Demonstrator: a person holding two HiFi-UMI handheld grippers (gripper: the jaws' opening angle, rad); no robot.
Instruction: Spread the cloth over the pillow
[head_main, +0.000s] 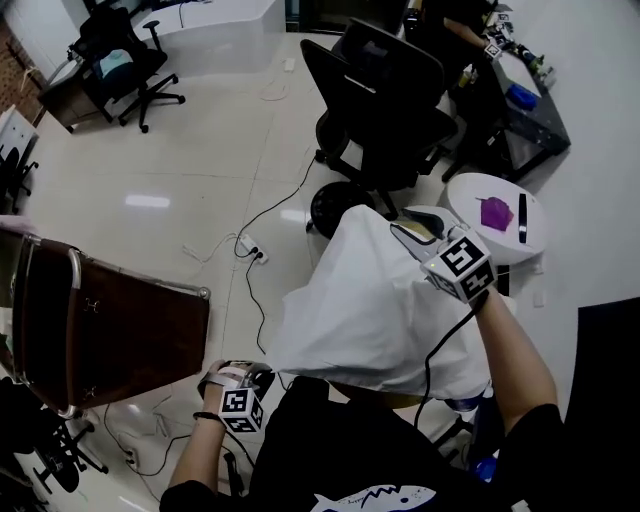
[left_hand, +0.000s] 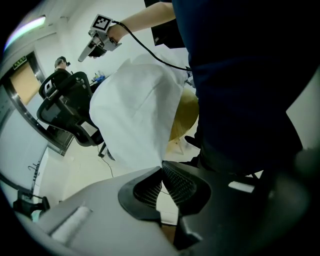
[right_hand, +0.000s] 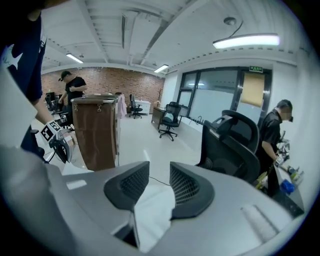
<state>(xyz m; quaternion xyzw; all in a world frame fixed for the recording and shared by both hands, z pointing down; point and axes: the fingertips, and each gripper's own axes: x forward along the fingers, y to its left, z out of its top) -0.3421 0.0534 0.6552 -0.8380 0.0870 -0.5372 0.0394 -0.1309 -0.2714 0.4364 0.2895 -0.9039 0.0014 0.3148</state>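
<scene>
Cloth (head_main: 370, 310) is the white sheet stretched between the two grippers, up off the floor and right in front of the person, and it's pretty clearly held at both ends. The left gripper (left_hand: 161, 167) is clenched tight on one pointy corner, low down by the person's left hip. The right gripper (head_main: 405, 225) is up high and further out, with a wad of the cloth sitting deep between its jaws, so I'd call that grasping too even though the jaws stand wider. That puts the cloth's long axis on a slant, from low-left near the body to high-right away from it, with the rest hanging off that line. The pillow (left_hand: 184, 114), or what I take to be it, is the yellowish thing peeking out under the cloth's lower edge, tucked close to the person's legs. I can't tell what it's resting on. It sits under the right-hand half of the sheet, so the right gripper is the nearer one. My guess is that end needs to come down and forward over it, while the left pulls its corner out sideways to flatten things. There's a black office chair (head_main: 385, 100) just beyond the far edge, so watch for snagging.
</scene>
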